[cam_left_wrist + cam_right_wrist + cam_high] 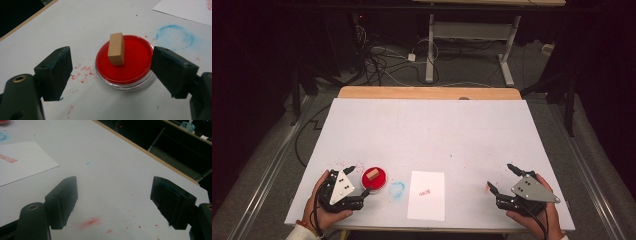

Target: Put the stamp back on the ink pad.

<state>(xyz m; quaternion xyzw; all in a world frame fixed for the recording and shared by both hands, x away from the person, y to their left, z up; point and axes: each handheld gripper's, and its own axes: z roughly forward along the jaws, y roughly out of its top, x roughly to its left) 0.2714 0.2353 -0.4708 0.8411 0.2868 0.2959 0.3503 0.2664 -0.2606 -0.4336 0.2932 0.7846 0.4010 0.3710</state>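
One wooden block (116, 49) upright in red dish (136, 65), probably ink; left tongs (111, 72) wide, right tongs (113, 202) wide.

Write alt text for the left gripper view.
A small wooden block stands upright in a round red ink pad on a white table, framed by the open left gripper. Red specks and a blue ring stain mark the table.

We cannot read the red print (8, 158) on the sheet of paper (25, 165) to the left of our right gripper (113, 202); the picture's edge cuts that sheet. Beyond it, the red dish (5, 122) is cropped at the top. The wooden block (116, 49) hides part of the dish between our left gripper (111, 72) jaws.
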